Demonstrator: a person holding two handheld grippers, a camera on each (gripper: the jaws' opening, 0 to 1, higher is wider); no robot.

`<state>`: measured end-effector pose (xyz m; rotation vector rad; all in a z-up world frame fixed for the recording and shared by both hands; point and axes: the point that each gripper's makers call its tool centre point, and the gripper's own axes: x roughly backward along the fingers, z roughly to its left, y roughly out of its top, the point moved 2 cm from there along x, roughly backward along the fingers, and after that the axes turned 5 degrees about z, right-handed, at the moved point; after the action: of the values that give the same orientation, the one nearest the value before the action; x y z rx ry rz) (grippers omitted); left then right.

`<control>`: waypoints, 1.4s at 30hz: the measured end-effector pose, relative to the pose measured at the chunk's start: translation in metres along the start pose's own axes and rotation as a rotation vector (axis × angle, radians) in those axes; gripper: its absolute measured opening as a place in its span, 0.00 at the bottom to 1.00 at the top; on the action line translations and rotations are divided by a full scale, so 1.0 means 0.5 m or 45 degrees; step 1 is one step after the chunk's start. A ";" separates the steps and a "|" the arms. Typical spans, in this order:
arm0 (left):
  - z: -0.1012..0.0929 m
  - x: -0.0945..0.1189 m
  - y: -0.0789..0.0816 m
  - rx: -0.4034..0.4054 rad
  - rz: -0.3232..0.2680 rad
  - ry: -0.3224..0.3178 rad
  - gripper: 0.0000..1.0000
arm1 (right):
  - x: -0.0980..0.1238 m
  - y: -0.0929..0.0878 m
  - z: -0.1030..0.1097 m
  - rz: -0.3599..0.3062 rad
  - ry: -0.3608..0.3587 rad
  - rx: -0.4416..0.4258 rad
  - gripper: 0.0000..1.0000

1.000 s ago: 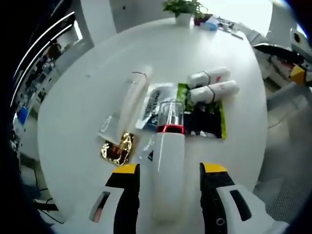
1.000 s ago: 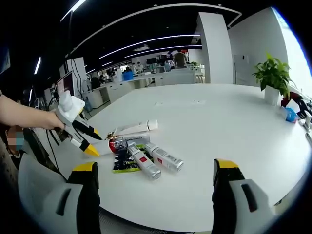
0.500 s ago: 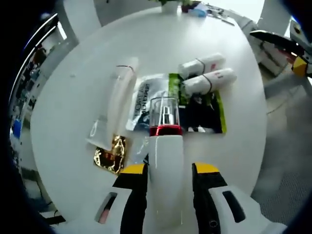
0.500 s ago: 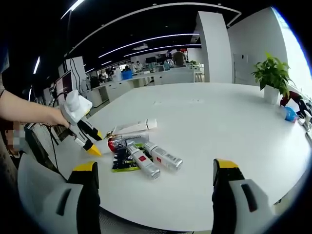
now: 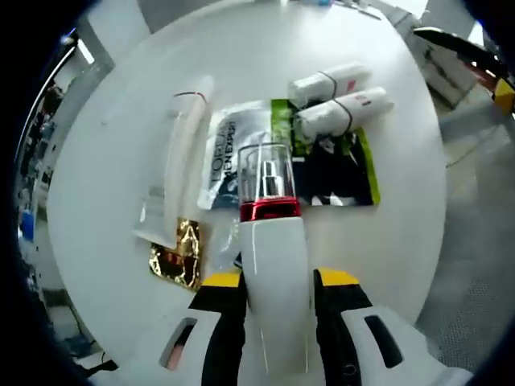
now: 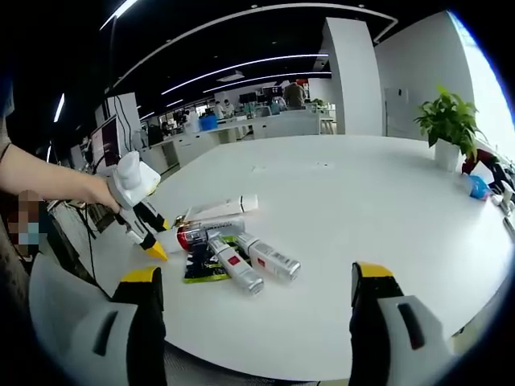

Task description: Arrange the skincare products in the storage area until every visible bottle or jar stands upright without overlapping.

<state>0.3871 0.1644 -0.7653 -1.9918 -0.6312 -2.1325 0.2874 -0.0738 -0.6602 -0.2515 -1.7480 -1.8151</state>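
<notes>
My left gripper [image 5: 275,280] is shut on the lower body of a white pump bottle [image 5: 272,241] with a red ring and a clear cap. In the right gripper view this bottle [image 6: 190,237] lies on its side on the white table [image 6: 362,209], with the left gripper [image 6: 150,238] at its base. Two small white bottles [image 5: 331,79] [image 5: 344,112] lie side by side beyond it, seen again as two small bottles [image 6: 269,259] [image 6: 233,270]. A pale tube [image 5: 179,161] lies flat to the left. My right gripper [image 6: 256,275] hangs open over the near table edge, holding nothing.
Flat sachets lie under and around the bottles: a silver one [image 5: 232,153], a green and black one [image 5: 342,170], a gold one [image 5: 177,259]. A potted plant [image 6: 447,122] stands at the table's far side. A person's hand [image 6: 88,193] holds the left gripper.
The left gripper's jaws, open around the white pump bottle a second ago, have shut on its body. The left view has shifted slightly closer. The right gripper has stayed still.
</notes>
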 end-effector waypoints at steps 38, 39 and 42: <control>-0.038 0.055 -0.002 0.343 -0.213 -0.156 0.26 | -0.001 -0.001 0.011 0.008 0.016 0.060 0.96; -0.045 0.062 -0.001 0.339 -0.224 -0.157 0.26 | -0.001 0.000 0.012 0.005 0.020 0.061 0.96; -0.054 0.077 0.005 0.358 -0.274 -0.175 0.26 | 0.000 0.002 0.015 -0.002 0.034 0.059 0.96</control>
<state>0.3594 0.1579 -0.7277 -2.0002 -1.1466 -1.8941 0.2860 -0.0663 -0.6586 -0.2059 -1.7702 -1.7685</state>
